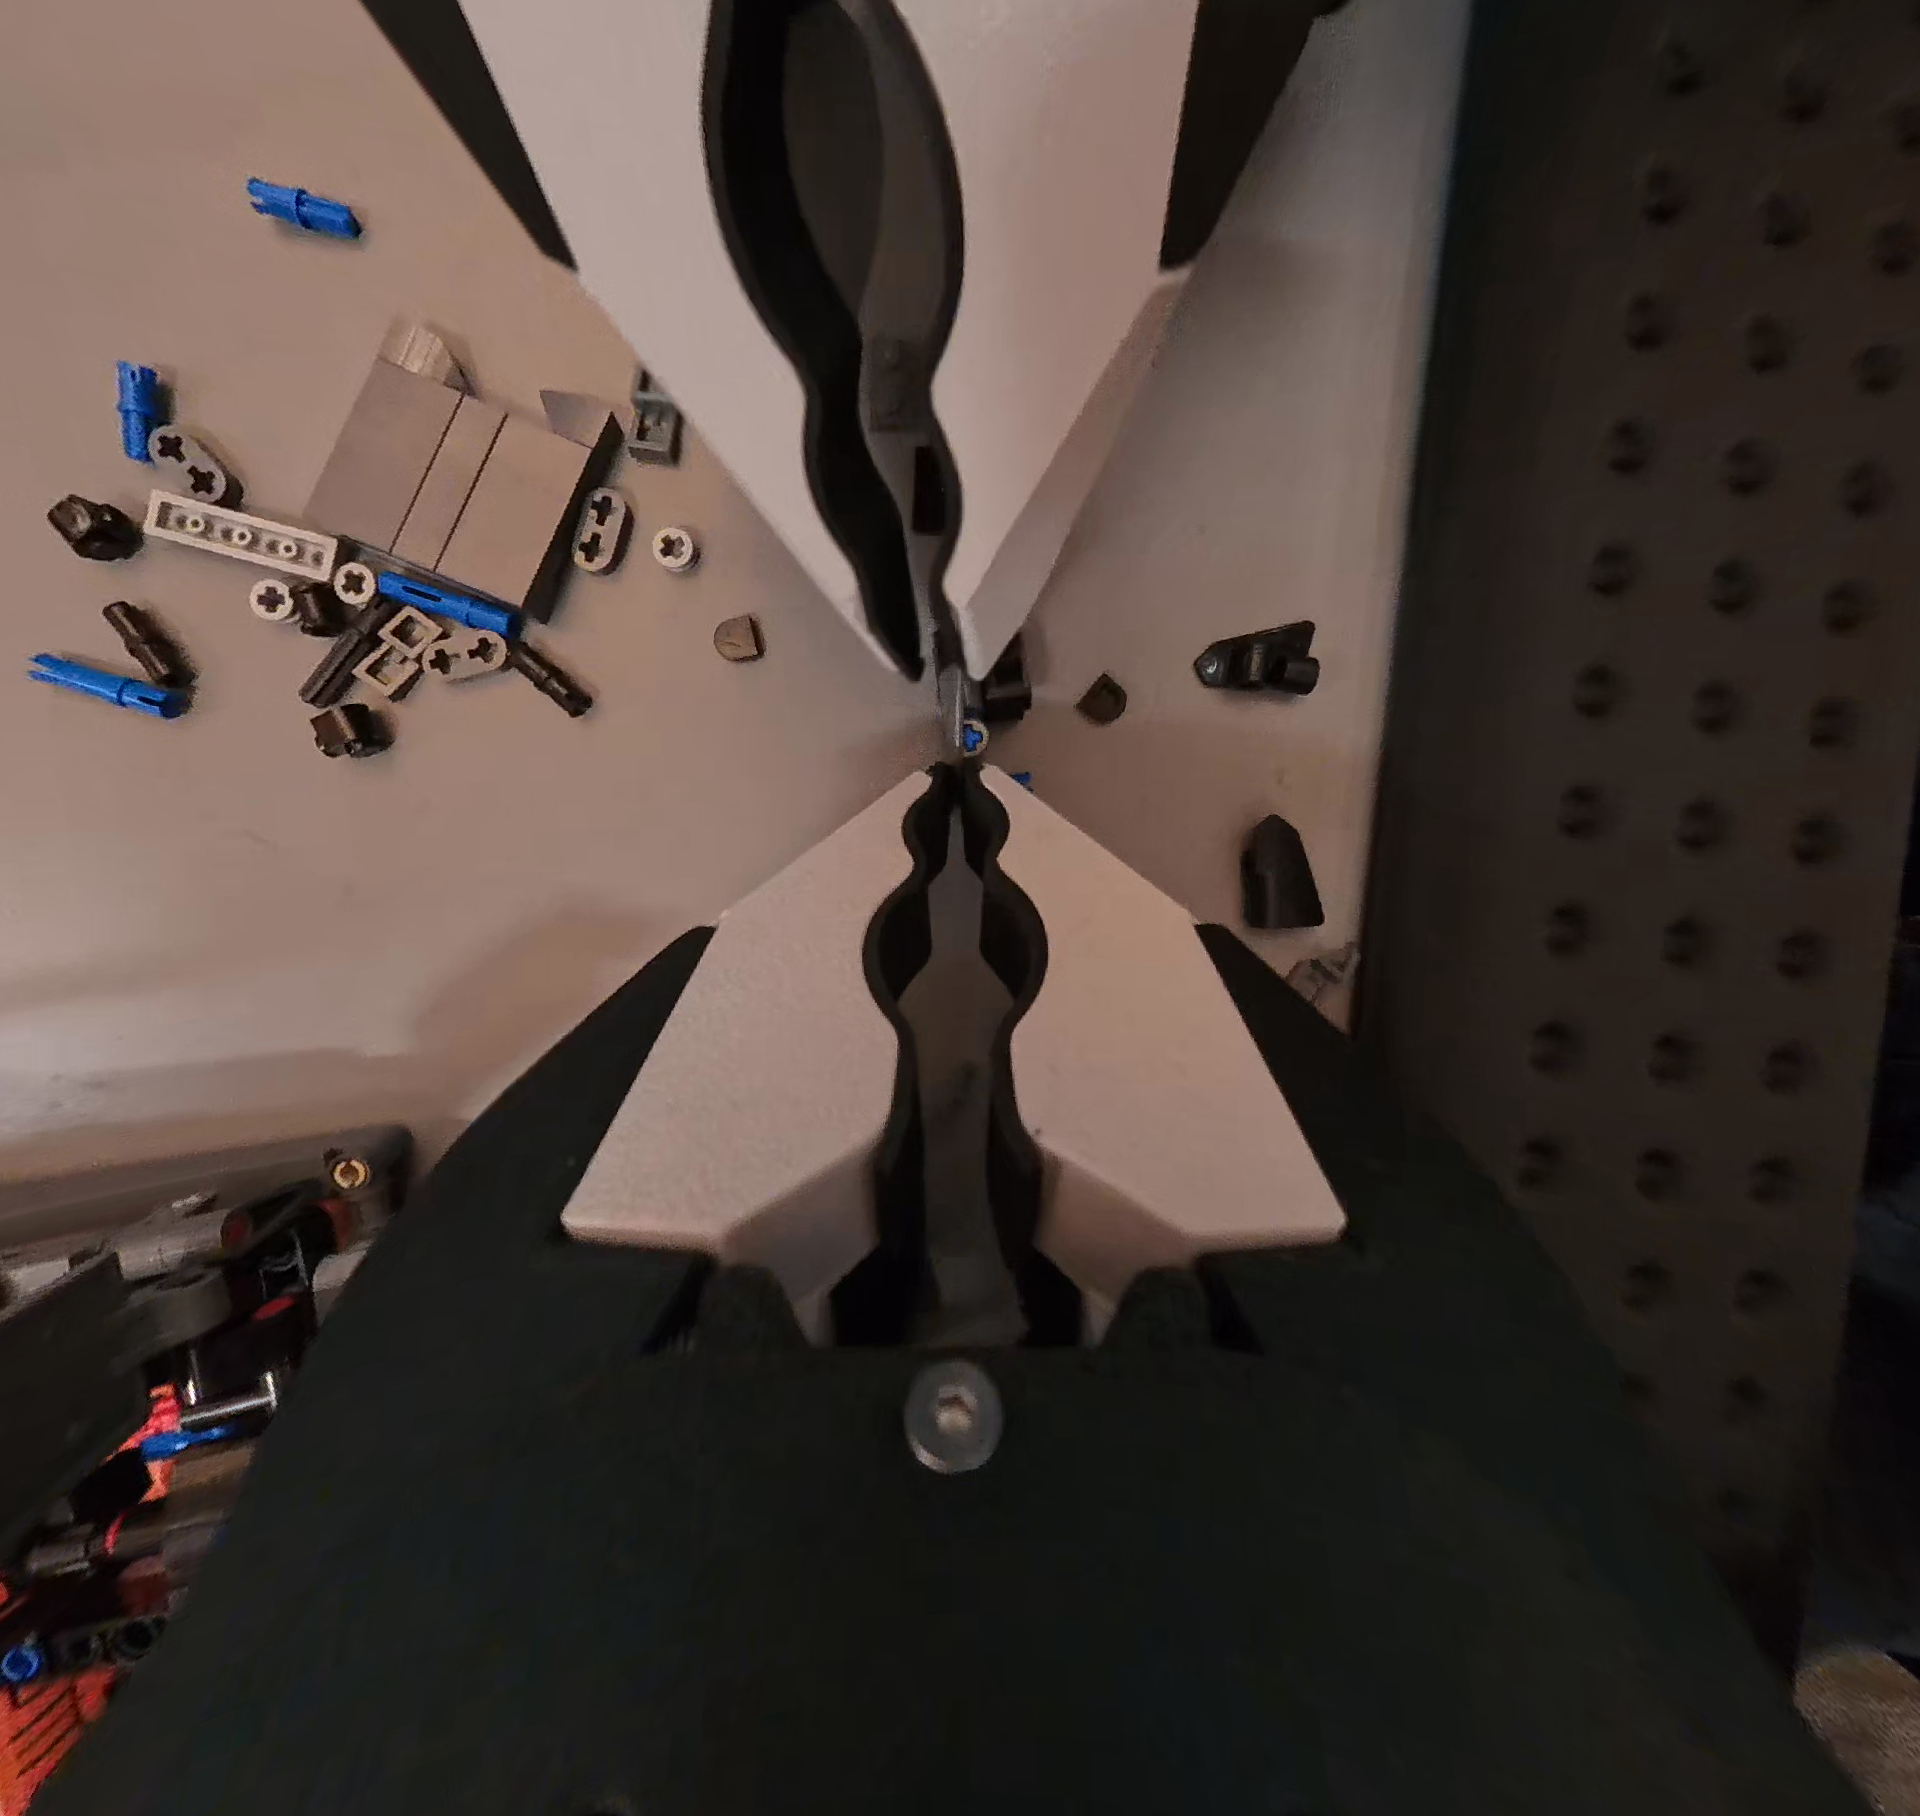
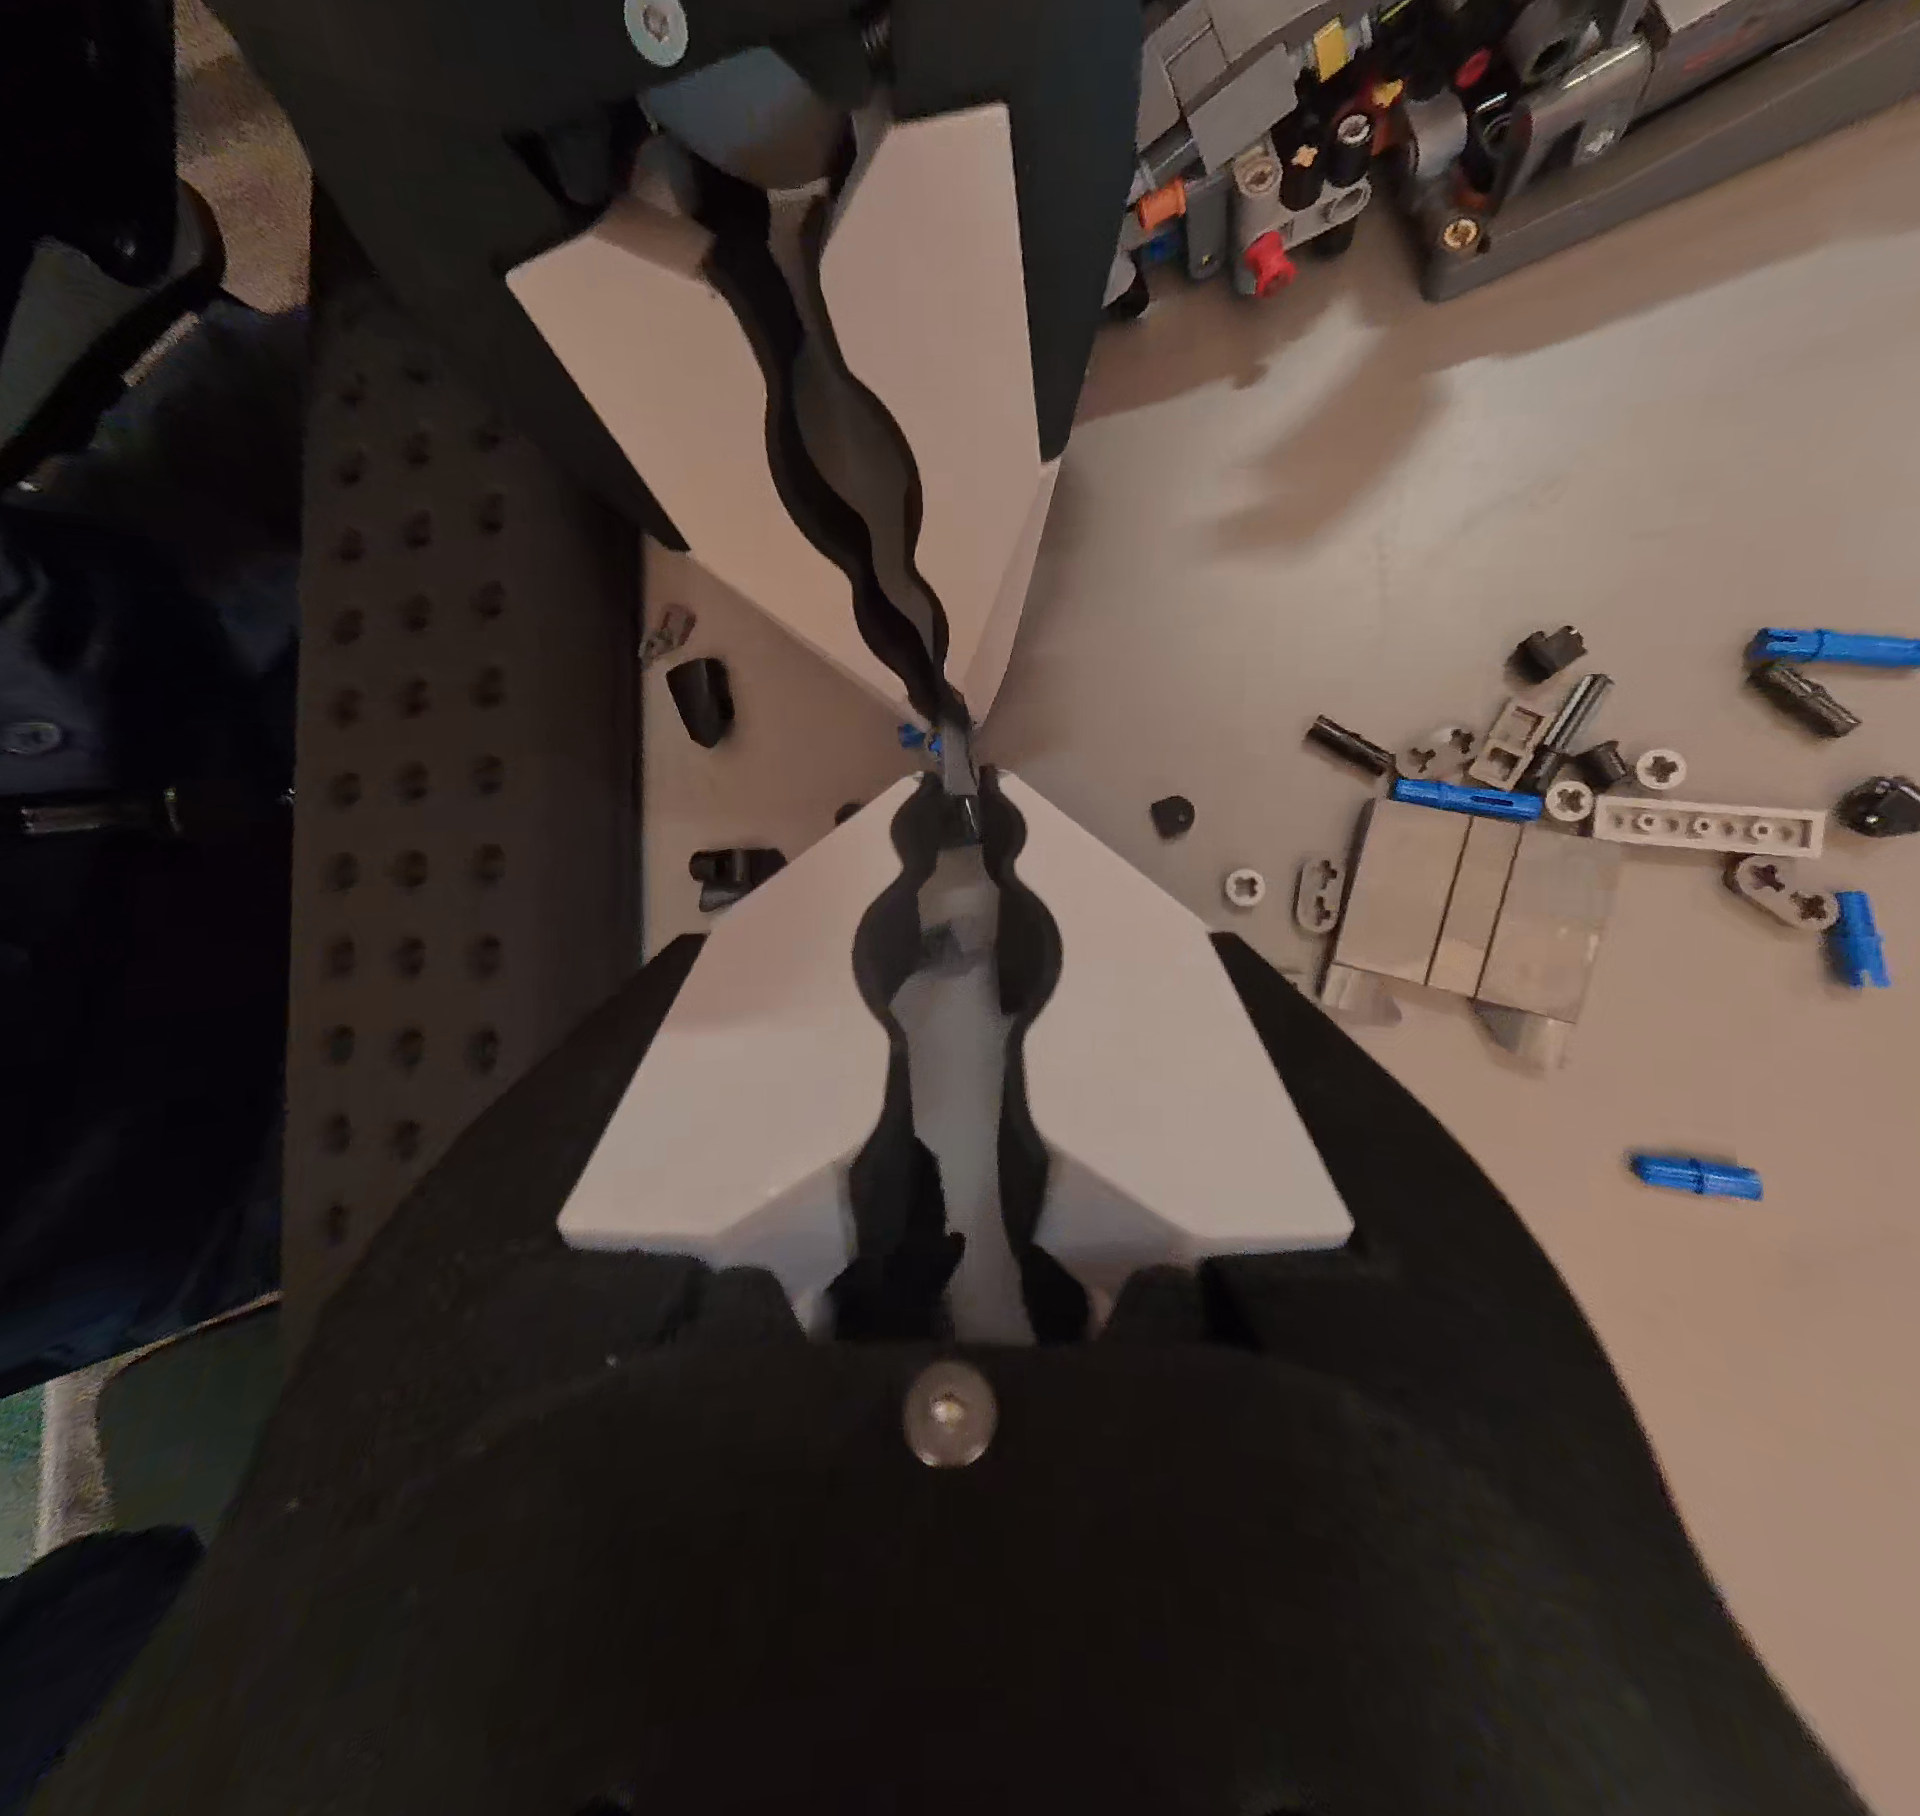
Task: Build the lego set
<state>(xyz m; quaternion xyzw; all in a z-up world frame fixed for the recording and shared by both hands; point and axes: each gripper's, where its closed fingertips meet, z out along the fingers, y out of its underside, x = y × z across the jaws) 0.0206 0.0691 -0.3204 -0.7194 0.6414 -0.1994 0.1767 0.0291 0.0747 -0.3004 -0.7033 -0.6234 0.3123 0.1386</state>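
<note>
Left gripper body is seen nearest in the left wrist view, fingers closed almost fully, tips pinched on the lower end of a small grey lego piece with a blue pin at its side. Right gripper is met tip to tip with it; its fingers are likewise nearly closed, clamped on the same small grey lego piece where a black part sits at its end. The piece is held above the table, between the two grippers.

Landmark: grey block assembly of three slabs on the table. Loose parts are scattered just beside it: light grey studded plate, blue pins, black connectors, round grey bushes. One blue pin lies well apart from it. Black curved pieces lie on the far side of the grippers from the block, near a dark perforated panel. A larger, partly built grey model is seen beyond the block in the right wrist view.
</note>
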